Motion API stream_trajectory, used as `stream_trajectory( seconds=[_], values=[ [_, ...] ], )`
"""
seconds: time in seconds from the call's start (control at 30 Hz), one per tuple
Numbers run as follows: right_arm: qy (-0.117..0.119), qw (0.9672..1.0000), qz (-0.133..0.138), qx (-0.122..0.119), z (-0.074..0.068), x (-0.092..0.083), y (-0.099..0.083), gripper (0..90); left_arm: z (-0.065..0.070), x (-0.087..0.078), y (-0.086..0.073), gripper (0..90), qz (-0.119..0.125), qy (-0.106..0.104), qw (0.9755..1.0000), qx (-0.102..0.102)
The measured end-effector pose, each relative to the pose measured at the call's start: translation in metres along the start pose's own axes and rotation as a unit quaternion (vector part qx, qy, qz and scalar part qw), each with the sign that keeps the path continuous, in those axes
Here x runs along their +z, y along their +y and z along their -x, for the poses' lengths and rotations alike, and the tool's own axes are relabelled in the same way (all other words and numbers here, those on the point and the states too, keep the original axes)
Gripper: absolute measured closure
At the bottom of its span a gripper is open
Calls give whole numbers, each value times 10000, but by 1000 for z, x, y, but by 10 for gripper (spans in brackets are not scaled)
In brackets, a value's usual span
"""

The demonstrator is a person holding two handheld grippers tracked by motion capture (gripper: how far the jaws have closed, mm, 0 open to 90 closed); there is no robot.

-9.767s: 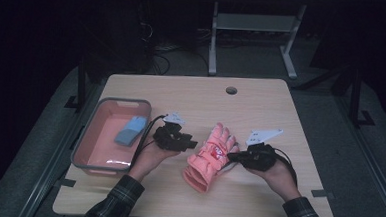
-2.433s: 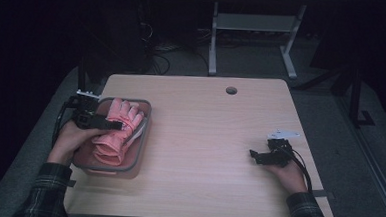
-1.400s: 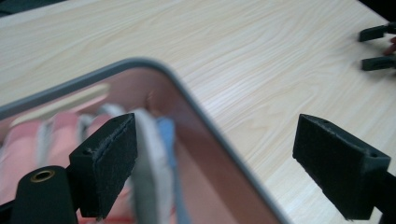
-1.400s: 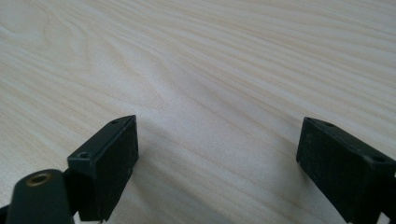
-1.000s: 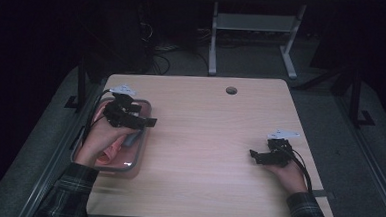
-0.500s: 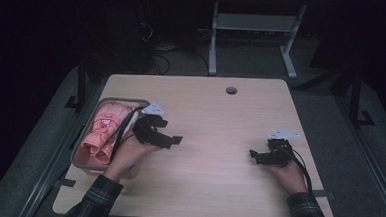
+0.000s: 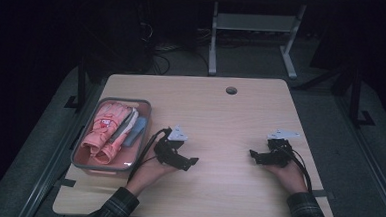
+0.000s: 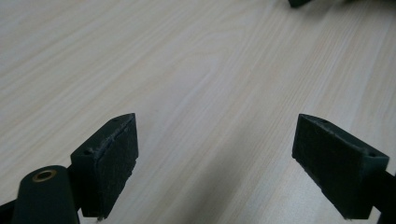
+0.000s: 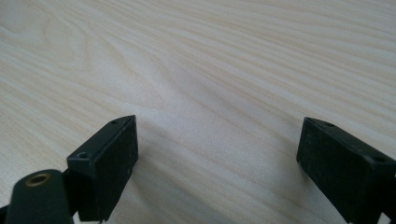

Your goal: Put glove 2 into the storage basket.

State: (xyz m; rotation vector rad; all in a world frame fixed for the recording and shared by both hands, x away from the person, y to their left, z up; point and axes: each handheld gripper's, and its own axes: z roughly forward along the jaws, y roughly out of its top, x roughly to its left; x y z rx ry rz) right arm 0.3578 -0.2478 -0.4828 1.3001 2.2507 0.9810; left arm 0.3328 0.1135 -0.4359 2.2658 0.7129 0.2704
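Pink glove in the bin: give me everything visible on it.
The pink glove lies inside the grey-rimmed bin at the table's left side, cuff toward the person, glove fingers toward the far wall. It looks like soft knit or fleece, coral pink, with a small pale patch on the back whose detail is too small to read. It rests partly on a light blue item beside it. No gripper touches it.

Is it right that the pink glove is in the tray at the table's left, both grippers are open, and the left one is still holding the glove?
Not quite. The left gripper holds nothing: the left gripper view shows bare table between its open jaws. The rest stands: the pink glove lies in the tray at the table's left, and the right gripper is open too.
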Motion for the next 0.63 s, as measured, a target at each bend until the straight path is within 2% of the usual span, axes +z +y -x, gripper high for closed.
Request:
stream_trajectory(
  seconds=[0.07, 0.17, 0.27, 0.37, 0.4, 0.63],
  values=[
    [-1, 10000, 1, 0, 0, 0, 0, 120, 3, 6, -3, 137, -29, 50, 10000, 61],
    [-1, 10000, 0, 1, 0, 0, 0, 120, 6, 13, -7, 138, -93, -4, 9999, 79],
    [0, 10000, 0, 2, 0, 0, 0, 120, 9, 20, -11, 138, -176, 90, 9995, 235],
    [-1, 10000, 1, 1, 0, 0, 0, 120, 11, 23, -14, 138, -202, 50, 9996, 197],
    [-2, 10000, 0, 0, 0, 0, 0, 120, 11, 25, -15, 138, -257, 81, 9993, 262],
    [-1, 10000, -1, 0, 0, 0, 0, 120, 10, 28, -19, 137, -247, 79, 9994, 223]
  ],
)
